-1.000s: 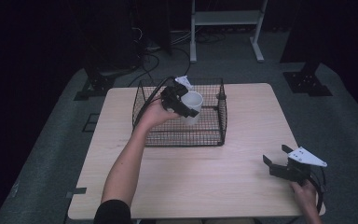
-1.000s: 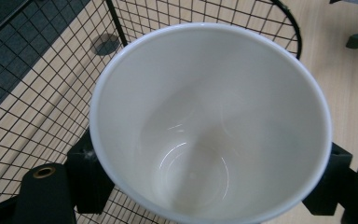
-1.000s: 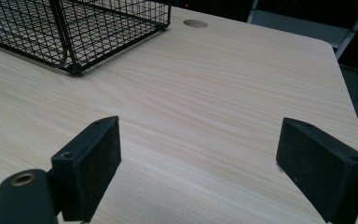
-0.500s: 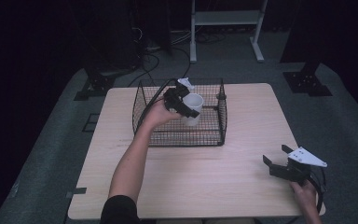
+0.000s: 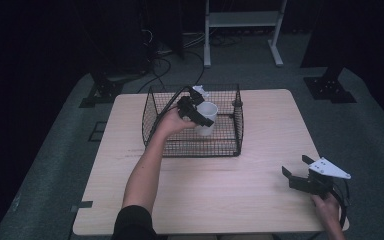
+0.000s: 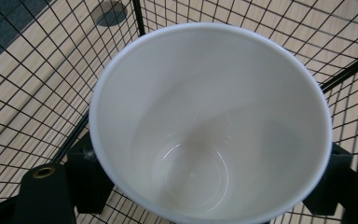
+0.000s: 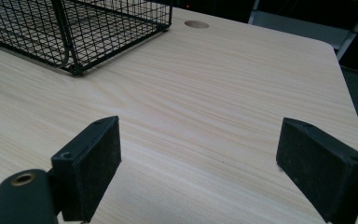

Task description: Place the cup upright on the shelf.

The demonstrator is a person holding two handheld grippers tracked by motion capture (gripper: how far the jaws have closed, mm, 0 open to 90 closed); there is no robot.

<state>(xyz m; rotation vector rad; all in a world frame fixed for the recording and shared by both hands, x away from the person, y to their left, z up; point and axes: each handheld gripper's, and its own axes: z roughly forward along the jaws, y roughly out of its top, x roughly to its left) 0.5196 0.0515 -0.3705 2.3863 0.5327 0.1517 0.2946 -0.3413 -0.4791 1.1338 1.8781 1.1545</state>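
White cup (image 6: 209,121) clamped by left gripper (image 5: 196,111) inside one wire basket (image 5: 192,125), right gripper (image 5: 300,172) fingers wide apart, empty.

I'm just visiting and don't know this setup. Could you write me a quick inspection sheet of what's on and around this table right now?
Surface: light wooden table, with a round hole near its far corner.
Job's things: black wire basket standing on the table; white cup, empty inside.
Clutter: nothing seen.
Grippers: left gripper reaches into the basket, its jaws on either side of the cup, gripping it. Right gripper sits low at the table's near right corner, jaws wide apart, holding nothing.
Cables: a black cable runs from the left gripper over the basket's left side; more cables lie on the floor behind the table.
Surroundings: grey floor, a white frame stand, dark background.
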